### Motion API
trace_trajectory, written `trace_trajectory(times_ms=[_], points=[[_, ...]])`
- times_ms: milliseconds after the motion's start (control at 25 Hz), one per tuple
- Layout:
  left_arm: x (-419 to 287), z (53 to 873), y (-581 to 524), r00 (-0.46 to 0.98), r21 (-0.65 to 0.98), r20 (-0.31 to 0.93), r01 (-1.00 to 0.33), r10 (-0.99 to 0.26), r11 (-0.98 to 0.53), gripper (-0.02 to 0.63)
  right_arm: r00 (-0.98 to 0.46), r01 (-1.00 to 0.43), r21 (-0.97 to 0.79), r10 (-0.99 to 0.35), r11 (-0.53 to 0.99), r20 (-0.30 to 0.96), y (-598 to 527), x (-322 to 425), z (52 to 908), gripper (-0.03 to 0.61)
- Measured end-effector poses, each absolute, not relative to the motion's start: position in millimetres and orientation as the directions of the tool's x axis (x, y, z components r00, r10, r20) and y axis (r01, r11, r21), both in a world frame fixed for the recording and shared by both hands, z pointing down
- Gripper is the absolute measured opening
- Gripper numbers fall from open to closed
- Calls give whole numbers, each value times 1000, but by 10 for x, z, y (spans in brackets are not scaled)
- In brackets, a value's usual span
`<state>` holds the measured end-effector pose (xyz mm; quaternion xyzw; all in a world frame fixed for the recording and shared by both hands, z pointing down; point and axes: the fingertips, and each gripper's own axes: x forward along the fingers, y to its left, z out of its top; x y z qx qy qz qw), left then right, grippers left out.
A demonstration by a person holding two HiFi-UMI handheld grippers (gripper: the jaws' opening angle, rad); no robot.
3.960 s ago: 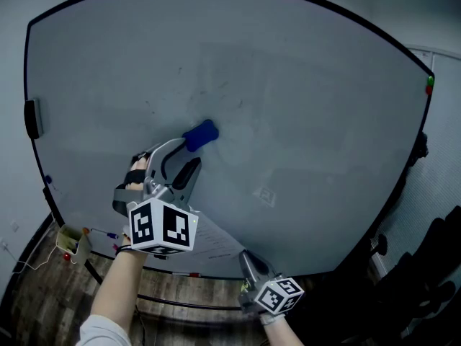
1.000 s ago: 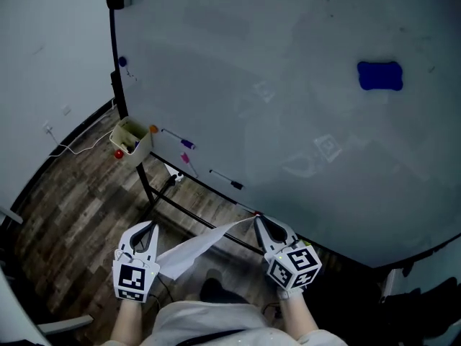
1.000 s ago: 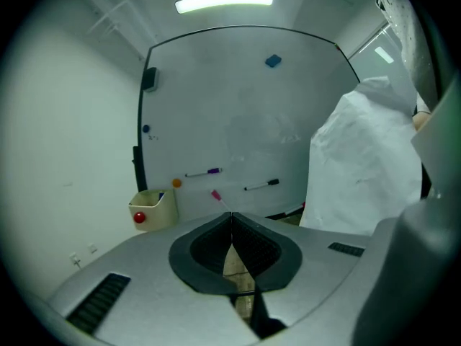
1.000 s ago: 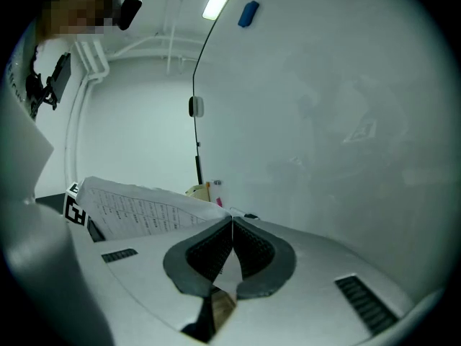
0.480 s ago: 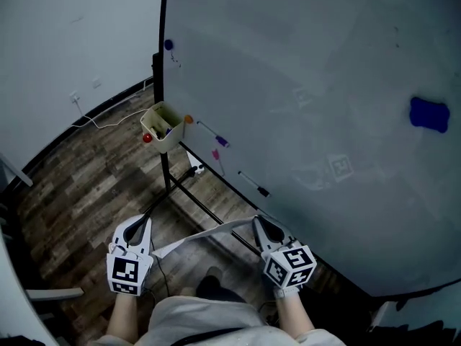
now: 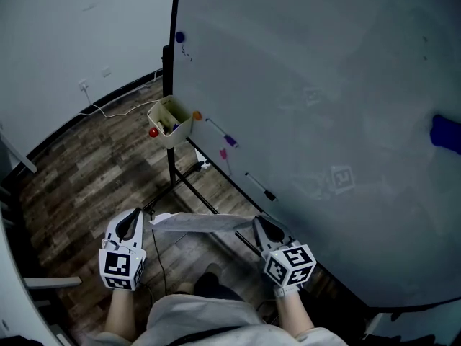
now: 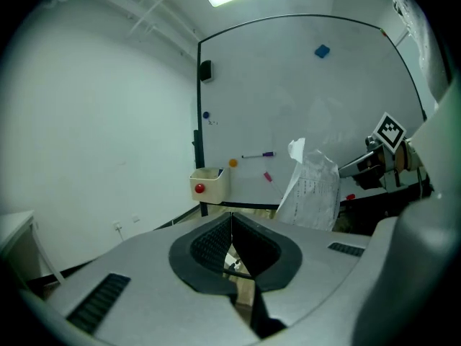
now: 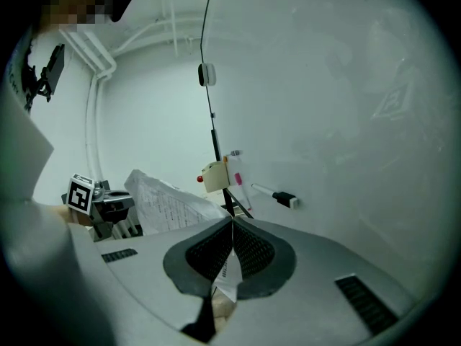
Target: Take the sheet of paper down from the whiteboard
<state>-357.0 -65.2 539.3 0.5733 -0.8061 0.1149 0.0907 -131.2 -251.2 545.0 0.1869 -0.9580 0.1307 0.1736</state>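
Note:
The sheet of paper (image 6: pixel 205 223) is off the whiteboard (image 6: pixel 324 71) and hangs stretched between my two grippers, low in front of the person. My left gripper (image 6: pixel 137 214) is shut on its left end, and a white scrap shows between the pads (image 7: pixel 232 218). Shut on the right end is my right gripper (image 6: pixel 256 222), with a paper corner pinched in its jaws (image 8: pixel 233 223). In the left gripper view the printed sheet (image 7: pixel 311 187) runs toward the right gripper (image 7: pixel 382 166). In the right gripper view the sheet (image 8: pixel 169 202) runs toward the left gripper (image 8: pixel 101 202). A blue magnet (image 6: pixel 448 132) stays on the board.
A small cream box (image 6: pixel 171 121) with a red ball hangs at the board's lower left corner. Markers (image 6: pixel 259 187) cling to the board's lower part. The black stand legs (image 6: pixel 176 186) and a cable lie on the wood floor (image 6: pixel 86 171). A grey wall is to the left.
Four seconds ago the left gripper was up at the blue magnet. Over the last second both grippers sank and spread apart, pulling the sheet flatter, and the view swung left.

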Motion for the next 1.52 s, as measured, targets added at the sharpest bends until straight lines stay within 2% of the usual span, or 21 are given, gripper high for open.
trace_trajectory(times_ms=[760, 1440, 1480, 1520], points=[[-3478, 5582, -939, -281, -7, 301, -956, -911, 293, 15, -871, -374, -197, -270, 906, 410, -2602, -1401, 5615, 17], [-3272, 5620, -1148, -179, -16, 307, -983, -935, 183, 17, -856, -436, -189, -342, 880, 387, -2554, -1031, 5510, 18], [-3253, 5623, -1158, -171, -17, 308, -985, -936, 174, 21, -855, -439, -188, -344, 879, 387, -2544, -1012, 5509, 17], [-3231, 5627, -1167, -163, -21, 311, -986, -936, 165, 60, -855, -441, -187, -346, 878, 387, -2531, -993, 5508, 18]])
